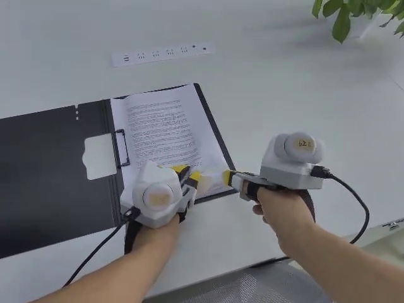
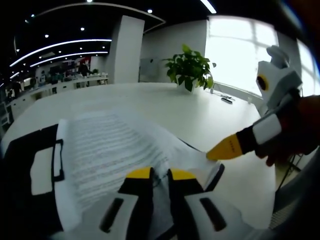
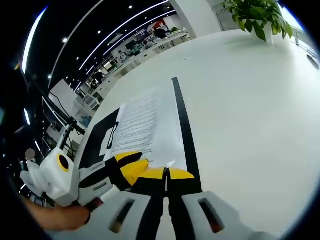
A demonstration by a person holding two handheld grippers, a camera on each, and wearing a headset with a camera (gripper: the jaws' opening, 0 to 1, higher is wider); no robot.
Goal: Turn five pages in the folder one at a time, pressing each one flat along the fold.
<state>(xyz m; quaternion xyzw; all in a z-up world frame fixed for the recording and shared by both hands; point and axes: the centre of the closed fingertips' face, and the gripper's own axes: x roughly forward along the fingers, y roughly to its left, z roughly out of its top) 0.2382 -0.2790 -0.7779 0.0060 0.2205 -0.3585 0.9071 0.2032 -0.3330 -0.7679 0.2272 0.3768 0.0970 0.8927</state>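
At the near edge of a white table (image 1: 284,82), the left gripper (image 1: 187,177) has its yellow-tipped jaws nipped onto the bottom edge of the top page (image 1: 161,126), paper showing in the narrow gap between them. Just beside it, the right gripper (image 1: 228,179) sits at the page's lower right corner, jaws pressed together; whether they catch paper cannot be told. The black folder (image 1: 50,170) lies open and flat, its pages clipped to the right half. Beyond are a power strip (image 1: 161,53) and a potted plant (image 1: 353,12).
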